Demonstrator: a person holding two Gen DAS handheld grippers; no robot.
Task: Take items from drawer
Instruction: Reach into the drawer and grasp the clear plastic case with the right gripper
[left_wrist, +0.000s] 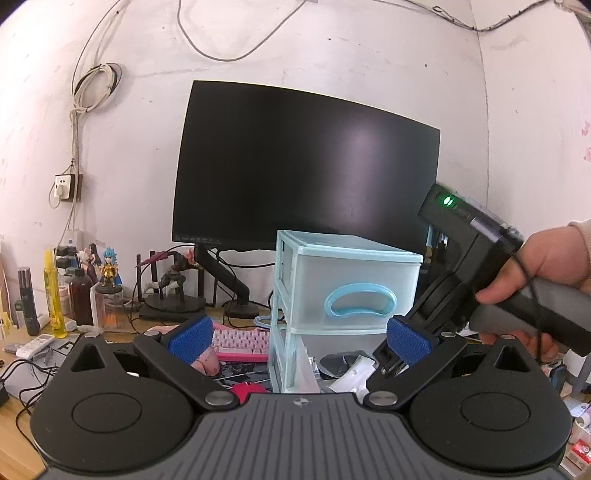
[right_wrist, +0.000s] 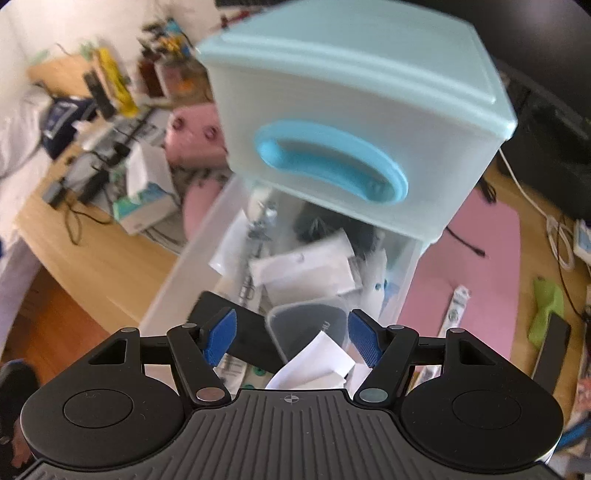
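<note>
A pale blue two-drawer plastic cabinet (left_wrist: 343, 280) stands on the desk; it also fills the right wrist view (right_wrist: 354, 92). Its top drawer with a blue handle (right_wrist: 332, 162) is shut. The lower drawer (right_wrist: 207, 236) is pulled out and holds white packets (right_wrist: 303, 266), a clear lidded container (right_wrist: 310, 325), a folded white paper (right_wrist: 314, 365) and small metal parts. My right gripper (right_wrist: 291, 338) is open and hovers over the drawer, its pads either side of the container. My left gripper (left_wrist: 299, 334) is open, held back in front of the cabinet, empty.
A black monitor (left_wrist: 303, 170) stands behind the cabinet. A pink keyboard (left_wrist: 240, 343), figurines and bottles (left_wrist: 51, 295) crowd the left of the desk. A pink mat (right_wrist: 480, 266), cables and a green object (right_wrist: 546, 306) lie right of the cabinet. A tissue box (right_wrist: 144, 192) lies left.
</note>
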